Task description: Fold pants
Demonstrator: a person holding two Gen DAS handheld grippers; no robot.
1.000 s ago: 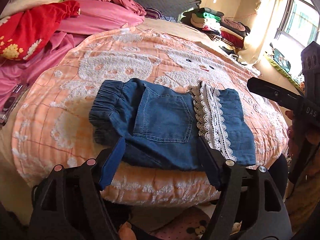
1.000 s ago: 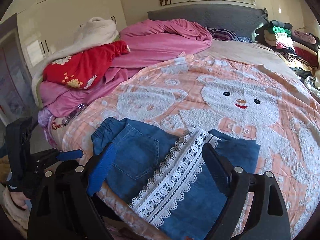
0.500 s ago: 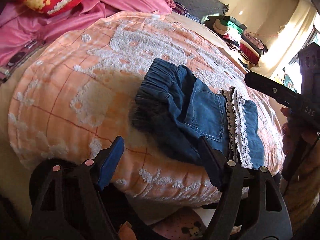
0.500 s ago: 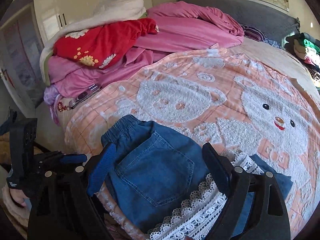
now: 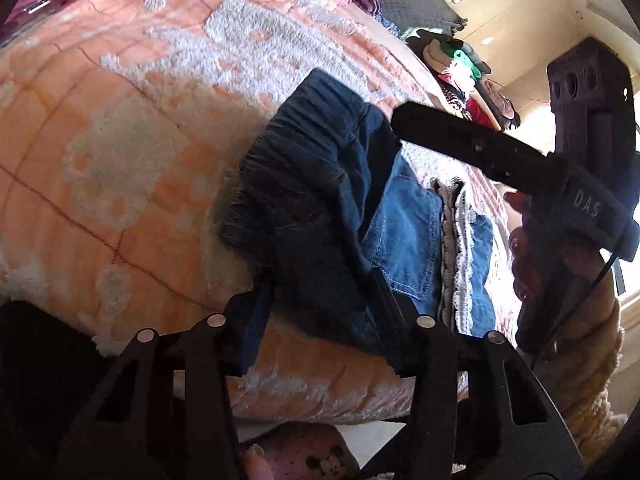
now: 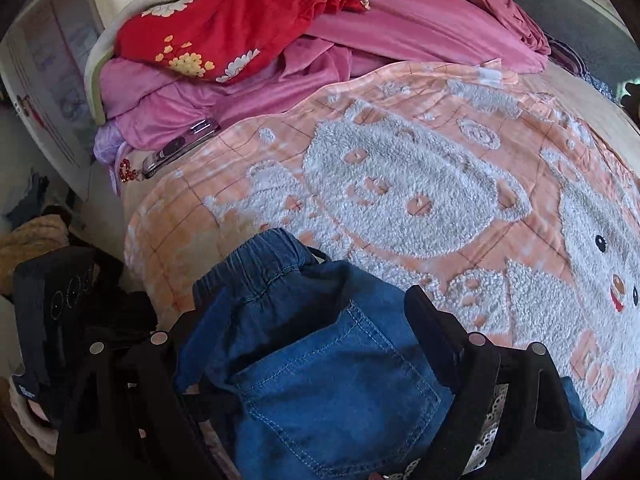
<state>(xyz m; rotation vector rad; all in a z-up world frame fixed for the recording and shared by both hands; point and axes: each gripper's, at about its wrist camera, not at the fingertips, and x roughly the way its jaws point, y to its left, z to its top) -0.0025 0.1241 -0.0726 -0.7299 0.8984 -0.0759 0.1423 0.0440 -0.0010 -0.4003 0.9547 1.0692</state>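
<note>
Both grippers have dropped closer to the pants [image 6: 320,380] since a second ago, and the left one has narrowed its jaws.

Pants: denim, already folded into a compact bundle, lying at the near edge of the blanket [image 6: 420,200] on the bed. Elastic waistband to the left, back pocket on top, lace trim [image 5: 456,248] along the right fold.

Left gripper [image 5: 320,304]: jaws closing, with the near waist-side edge of the denim between them. Whether the pads already press on the cloth is unclear; they look just short of it.

Right gripper [image 6: 304,328]: jaws wide apart, poised over the pocket area with the cloth below and between the fingers, nothing gripped. From the left view it reaches in across the top of the bundle.

Other items: pink bedding [image 6: 420,28] and a red flowered cloth [image 6: 240,36] piled at the far left; a phone [image 6: 180,148] at the blanket's edge; stacked clothes [image 5: 460,64] at the far right.

Step in hand, as judged: taking hold of the waist end for a further fold or a tidy-up of the bundle.

Next move calls for: a firm pinch through all layers by the left jaws, a matching bite by the right, then both lifting together so the layers do not slide apart.
</note>
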